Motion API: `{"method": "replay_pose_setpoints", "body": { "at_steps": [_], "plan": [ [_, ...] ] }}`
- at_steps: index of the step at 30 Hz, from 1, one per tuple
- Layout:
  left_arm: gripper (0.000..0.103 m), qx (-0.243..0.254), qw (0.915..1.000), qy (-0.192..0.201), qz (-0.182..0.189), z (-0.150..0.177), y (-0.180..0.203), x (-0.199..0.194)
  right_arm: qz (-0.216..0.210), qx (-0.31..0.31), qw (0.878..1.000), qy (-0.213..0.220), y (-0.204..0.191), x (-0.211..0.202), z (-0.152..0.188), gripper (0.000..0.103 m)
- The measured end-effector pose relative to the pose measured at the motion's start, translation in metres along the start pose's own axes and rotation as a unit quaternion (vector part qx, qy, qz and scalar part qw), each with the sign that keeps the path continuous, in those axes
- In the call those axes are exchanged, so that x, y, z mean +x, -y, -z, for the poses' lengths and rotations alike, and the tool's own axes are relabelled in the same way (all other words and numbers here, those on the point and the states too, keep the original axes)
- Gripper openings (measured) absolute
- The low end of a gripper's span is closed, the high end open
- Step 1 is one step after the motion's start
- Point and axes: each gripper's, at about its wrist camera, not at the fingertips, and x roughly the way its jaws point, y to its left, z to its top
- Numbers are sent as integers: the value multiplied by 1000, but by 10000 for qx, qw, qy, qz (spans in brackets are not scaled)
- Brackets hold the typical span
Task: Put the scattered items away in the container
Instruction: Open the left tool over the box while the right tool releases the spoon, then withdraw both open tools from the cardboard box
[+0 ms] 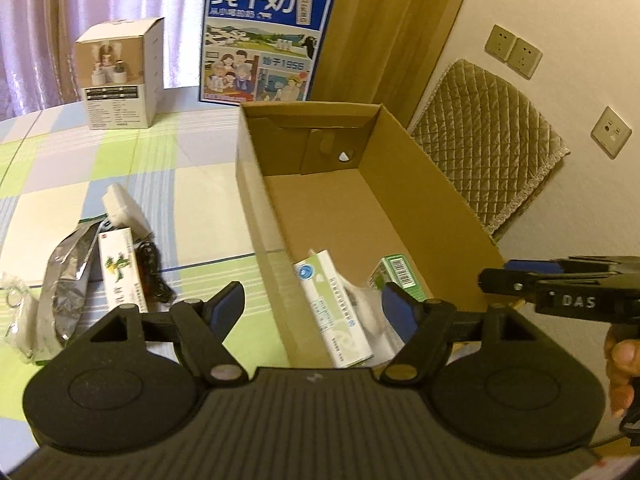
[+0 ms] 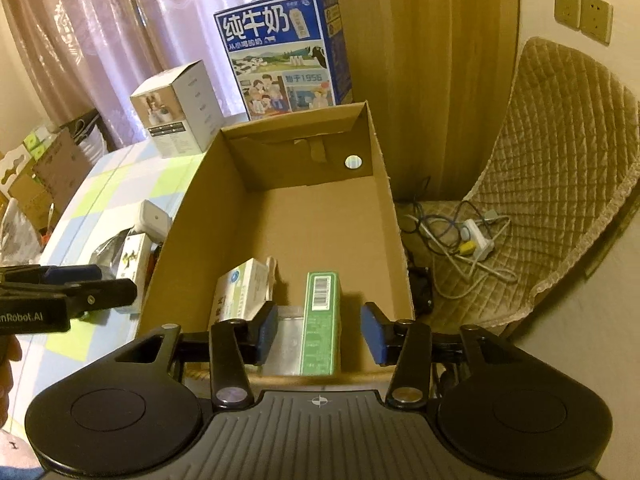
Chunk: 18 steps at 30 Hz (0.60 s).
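two cartons already lie in the cardboard box [image 2: 384, 184], a green carton [image 2: 320, 320] between the right tool's [image 2: 319, 330] parted, empty pads. the left tool [image 1: 312, 306] gapes empty; a yellow-green carton [image 1: 120, 268], foil pouch [image 1: 68, 276] and white charger [image 1: 120, 204] remain on the table [image 1: 192, 184].

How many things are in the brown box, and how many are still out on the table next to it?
In the cardboard box: 3 (white-green packet, green carton, clear plastic bag)
Left on the table: at least 5 (white adapter, silver pouch, white-green-yellow box, black cable, clear bag with ring)
Total: at least 8
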Motion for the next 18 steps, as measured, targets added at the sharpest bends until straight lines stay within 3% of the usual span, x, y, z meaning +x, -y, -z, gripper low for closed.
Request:
{"method": "replay_pose_setpoints", "body": {
  "at_steps": [18],
  "plan": [
    [76,-123,9994,160,-284,35,-34,-59,-201,-172,9995,177,-49,-36,26,66]
  ]
}}
